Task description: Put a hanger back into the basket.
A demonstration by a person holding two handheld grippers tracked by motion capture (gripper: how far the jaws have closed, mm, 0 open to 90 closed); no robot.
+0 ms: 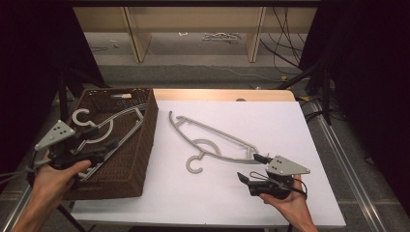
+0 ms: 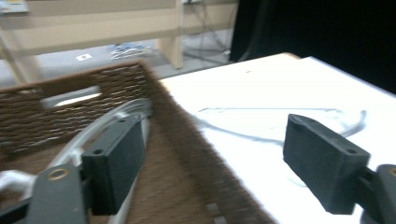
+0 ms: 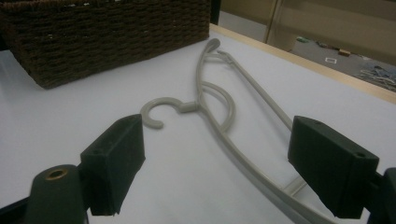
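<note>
A grey plastic hanger point(image 1: 126, 114) lies slanted inside a brown woven basket point(image 1: 151, 126) at the table's left. My left gripper point(image 1: 102, 137) hovers over the basket's near right part, open, with nothing between its jaws. In the left gripper view the left gripper point(image 2: 210, 140) spans the basket's right wall point(image 2: 187, 135), with that hanger point(image 2: 102, 122) under its left jaw. A second grey hanger point(image 1: 212, 140) lies flat on the white table top point(image 1: 270, 116). My right gripper point(image 1: 251, 167) stands open just short of that hanger's near right end. The right gripper view looks along the open right gripper point(image 3: 215, 140) at the second hanger point(image 3: 218, 103).
The basket point(image 3: 107, 32) takes up the table's left edge. White table top point(image 1: 193, 203) lies bare around the second hanger, out to the right and near edges. Beyond the table are wooden shelf legs point(image 1: 255, 34) and cables point(image 1: 285, 43) on the floor.
</note>
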